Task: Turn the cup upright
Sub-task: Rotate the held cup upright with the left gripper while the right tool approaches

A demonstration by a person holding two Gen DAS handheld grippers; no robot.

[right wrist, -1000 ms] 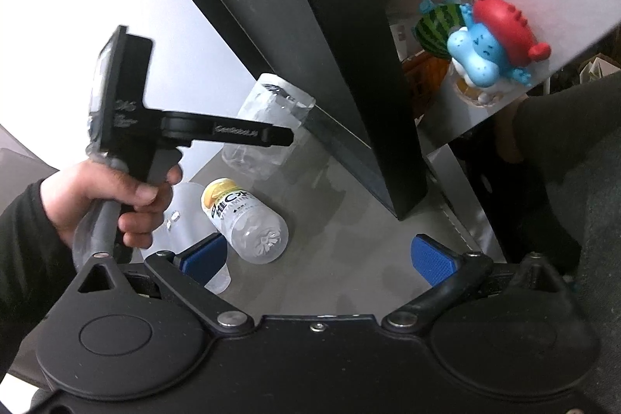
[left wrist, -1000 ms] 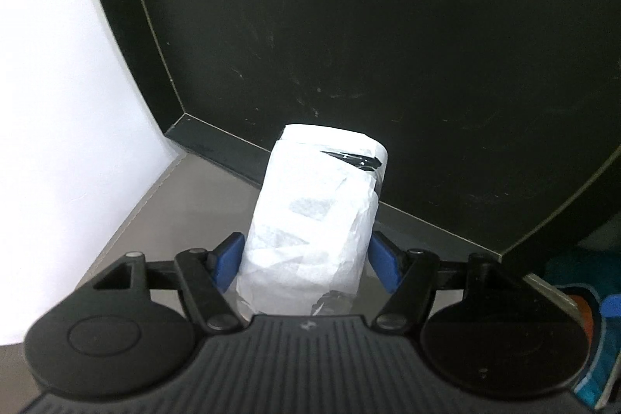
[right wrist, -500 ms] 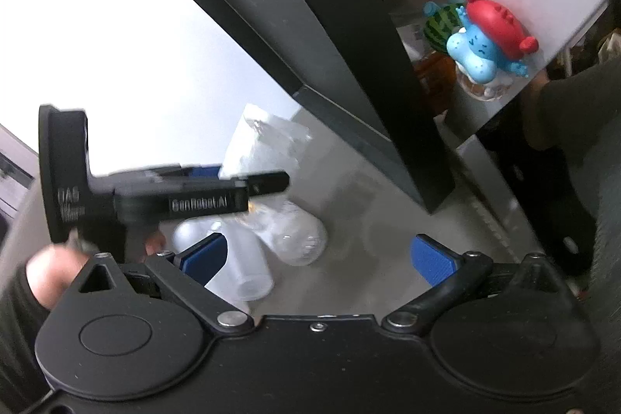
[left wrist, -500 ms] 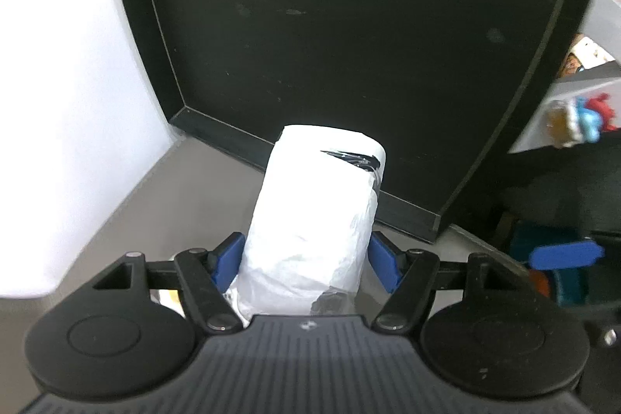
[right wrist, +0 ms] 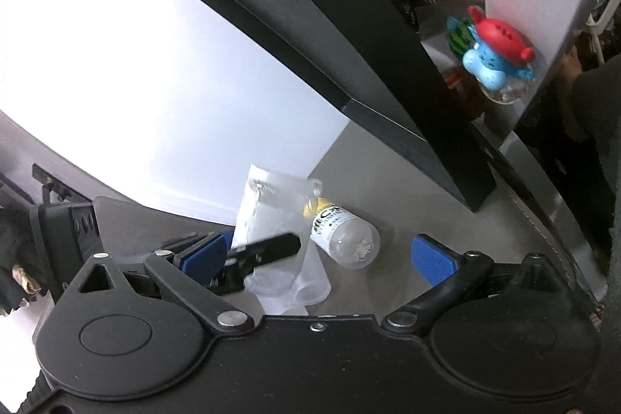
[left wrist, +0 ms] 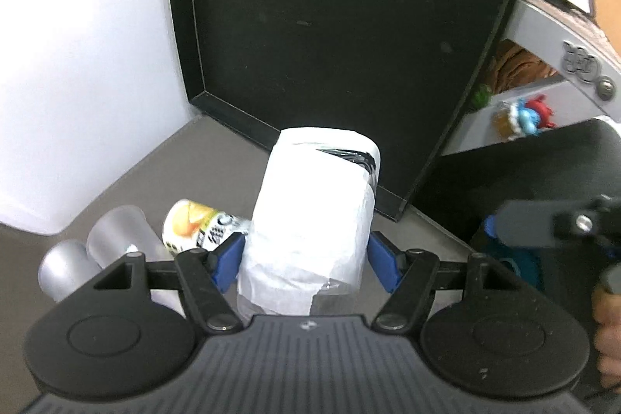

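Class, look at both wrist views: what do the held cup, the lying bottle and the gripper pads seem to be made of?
Cup: clear thin plastic, probably, stuffed or wrapped with white tissue; crinkled folds show.
Bottle: clear glossy plastic, likely; see-through base, printed label.
Pads: matte blue, perhaps rubber or foam; no shine.

three cups [left wrist: 310, 220], one bottle [left wrist: 202, 231], one toy [right wrist: 493, 53], two tongs [left wrist: 306, 255].

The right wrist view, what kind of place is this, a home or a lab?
Probably a cluttered workroom or lab corner: a grey tabletop against a white wall, a tall black panel, and a shelf holding a red-and-blue plush toy.
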